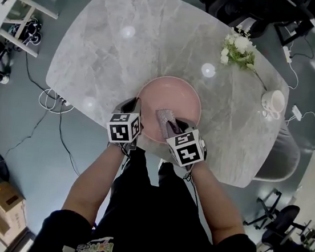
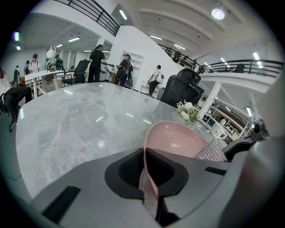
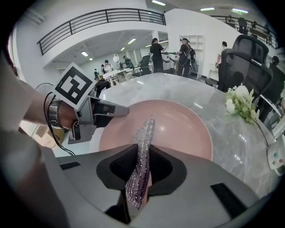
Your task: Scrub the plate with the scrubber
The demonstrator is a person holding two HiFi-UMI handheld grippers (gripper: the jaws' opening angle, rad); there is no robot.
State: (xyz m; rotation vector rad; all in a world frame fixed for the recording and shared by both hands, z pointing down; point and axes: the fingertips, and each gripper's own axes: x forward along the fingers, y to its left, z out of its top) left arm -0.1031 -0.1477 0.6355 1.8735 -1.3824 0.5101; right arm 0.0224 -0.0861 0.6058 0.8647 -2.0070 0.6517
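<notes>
A pink plate (image 1: 178, 99) rests at the near edge of the grey marble table (image 1: 128, 44). My left gripper (image 1: 133, 115) is shut on the plate's left rim; in the left gripper view the rim (image 2: 147, 171) runs edge-on between the jaws, with the bowl of the plate (image 2: 173, 140) beyond. My right gripper (image 1: 174, 129) is shut on a silvery sparkling scrubber (image 1: 165, 120), which lies over the plate's near part. In the right gripper view the scrubber (image 3: 141, 151) stands edge-on between the jaws above the plate (image 3: 178, 129), with the left gripper (image 3: 116, 110) at the plate's left rim.
A small bunch of white flowers (image 1: 238, 49) lies at the table's far right, and a white cup (image 1: 273, 101) stands near the right edge. Chairs, cables and boxes ring the table on the floor. People stand far off across the room (image 2: 95, 64).
</notes>
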